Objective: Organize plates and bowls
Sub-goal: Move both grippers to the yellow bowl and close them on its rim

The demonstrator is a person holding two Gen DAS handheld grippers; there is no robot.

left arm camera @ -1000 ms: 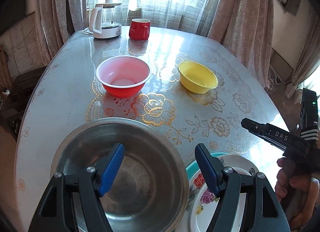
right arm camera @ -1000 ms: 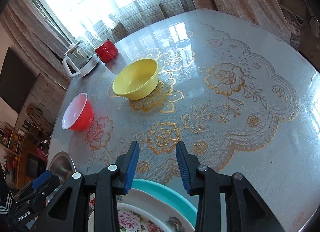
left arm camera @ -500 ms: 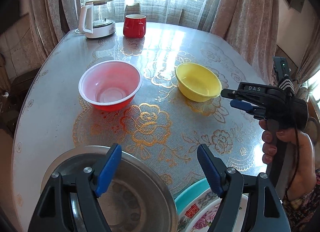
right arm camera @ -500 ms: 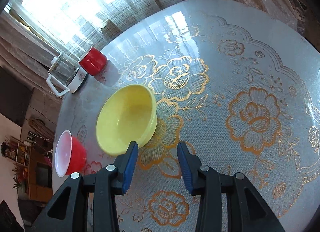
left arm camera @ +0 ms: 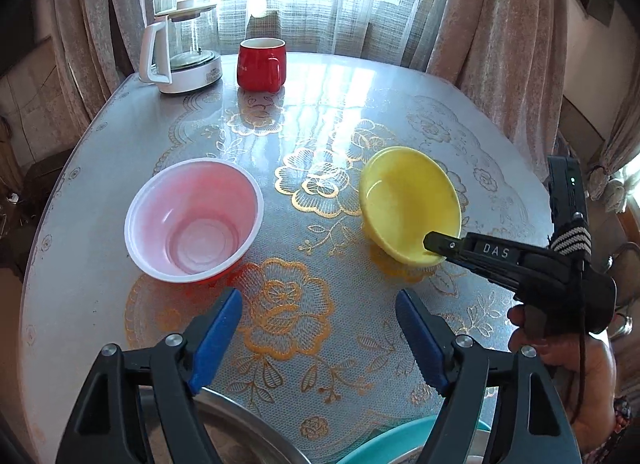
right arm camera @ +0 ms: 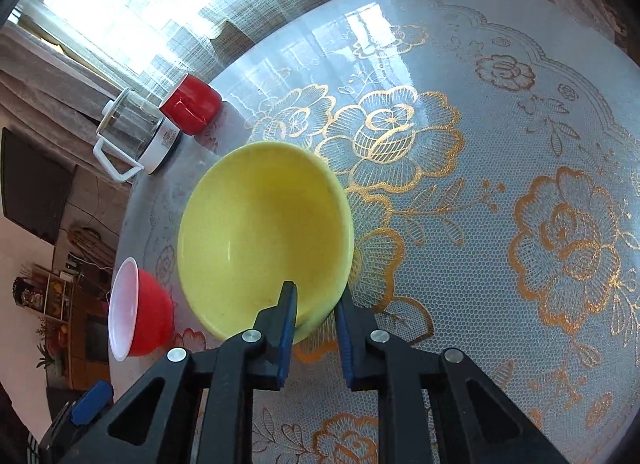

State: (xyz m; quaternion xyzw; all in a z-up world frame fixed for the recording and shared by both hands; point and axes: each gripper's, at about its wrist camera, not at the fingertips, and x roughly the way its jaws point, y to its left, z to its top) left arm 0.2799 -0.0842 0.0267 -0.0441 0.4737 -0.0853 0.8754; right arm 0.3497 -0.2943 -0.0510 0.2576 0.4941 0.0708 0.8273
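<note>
**Ana:** Right wrist view is showing the big change: the right gripper [right arm camera: 314, 306] is now pinching the near rim of the yellow bowl [right arm camera: 260, 236], one pad inside, one outside, where a second ago it was hanging over the plates with nothing between its pads.

**Ben:** And the bowl is tipping, its near edge lifting off the table [right arm camera: 520, 143]. I'm reading that as the pickup getting under way, probably for stacking.

**Ana:** Left view is agreeing, with the hand [left arm camera: 560, 348] angling the gripper down from the right onto that rim.

**Ben:** Meanwhile the left gripper [left arm camera: 318, 328] is hovering spread wide and empty, having slid forward off the steel bowl [left arm camera: 248, 424], with the red bowl [left arm camera: 194, 219] sitting just ahead on its left.
</note>
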